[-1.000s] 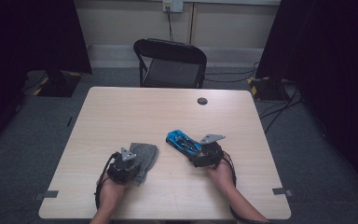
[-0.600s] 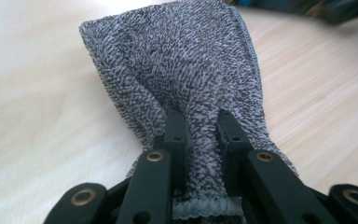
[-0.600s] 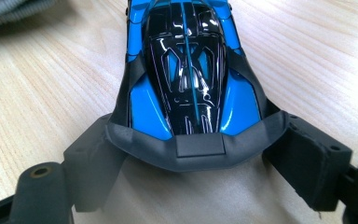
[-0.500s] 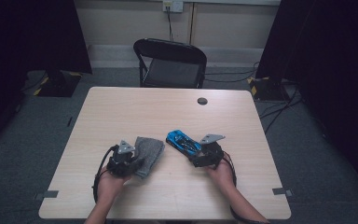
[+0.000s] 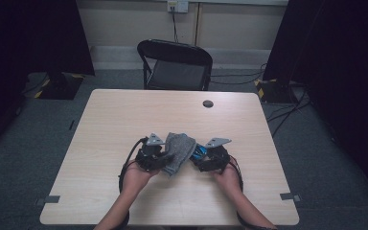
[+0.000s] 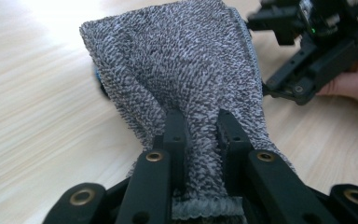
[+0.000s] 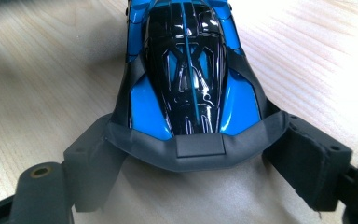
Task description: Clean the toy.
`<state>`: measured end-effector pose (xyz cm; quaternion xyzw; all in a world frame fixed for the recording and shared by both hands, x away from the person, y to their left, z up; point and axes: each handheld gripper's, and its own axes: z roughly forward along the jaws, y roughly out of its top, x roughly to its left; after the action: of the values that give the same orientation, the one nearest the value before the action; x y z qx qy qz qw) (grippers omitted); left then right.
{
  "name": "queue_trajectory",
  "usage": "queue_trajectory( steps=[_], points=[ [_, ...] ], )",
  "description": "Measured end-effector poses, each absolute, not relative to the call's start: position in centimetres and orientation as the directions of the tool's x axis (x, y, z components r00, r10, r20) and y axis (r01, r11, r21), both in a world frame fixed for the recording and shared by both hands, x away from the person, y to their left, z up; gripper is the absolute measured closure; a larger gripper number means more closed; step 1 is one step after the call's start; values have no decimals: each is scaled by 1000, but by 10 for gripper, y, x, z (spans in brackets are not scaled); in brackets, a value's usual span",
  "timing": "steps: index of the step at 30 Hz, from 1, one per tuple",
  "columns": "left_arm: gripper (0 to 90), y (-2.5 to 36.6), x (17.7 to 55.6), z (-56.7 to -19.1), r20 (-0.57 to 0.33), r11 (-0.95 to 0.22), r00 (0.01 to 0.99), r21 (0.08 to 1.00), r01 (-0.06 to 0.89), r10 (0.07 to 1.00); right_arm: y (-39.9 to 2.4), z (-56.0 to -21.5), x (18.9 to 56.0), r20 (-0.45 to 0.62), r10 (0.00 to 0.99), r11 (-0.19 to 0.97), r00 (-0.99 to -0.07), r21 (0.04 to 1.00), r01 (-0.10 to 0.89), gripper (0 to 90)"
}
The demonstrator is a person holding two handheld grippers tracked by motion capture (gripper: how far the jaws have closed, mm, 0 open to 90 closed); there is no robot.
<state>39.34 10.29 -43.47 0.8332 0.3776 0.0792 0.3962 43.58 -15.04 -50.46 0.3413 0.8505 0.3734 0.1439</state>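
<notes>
Cloth (image 5: 178,151) covers most of toy car (image 5: 200,152) in high view, just a blue sliver showing. Left gripper (image 6: 200,123) jaws pinched tight on grey cloth, lifted off table (image 5: 124,115). Right gripper (image 7: 193,154) jaws wide, clamping car's rear, car on table. Both sit near front edge; far half of tabletop free. Versus 1 second ago, cloth moved right from beside car onto it.

A black folding chair (image 5: 175,64) is standing beyond the worktop (image 5: 124,115), well apart from both tools, a small dark disc (image 5: 208,103) lying nearer.
</notes>
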Motion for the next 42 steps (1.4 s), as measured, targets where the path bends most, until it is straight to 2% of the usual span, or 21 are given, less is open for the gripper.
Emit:
queue_trajectory(
  steps=[8,15,26,42],
  points=[
    [774,66,403,-434,-117,-489,754,695,527,647,-150,-505,436,10,688,487,-726,735,472,202],
    [777,47,414,-441,-107,-558,765,623,549,635,-150,-505,436,9,688,487,-725,735,472,202],
    [777,50,426,-444,-41,-575,728,582,574,685,-150,-504,436,10,685,490,-728,734,471,211],
    [777,62,454,-445,-48,-545,677,554,630,734,-151,-504,436,13,681,490,-732,735,468,218]
  ],
)
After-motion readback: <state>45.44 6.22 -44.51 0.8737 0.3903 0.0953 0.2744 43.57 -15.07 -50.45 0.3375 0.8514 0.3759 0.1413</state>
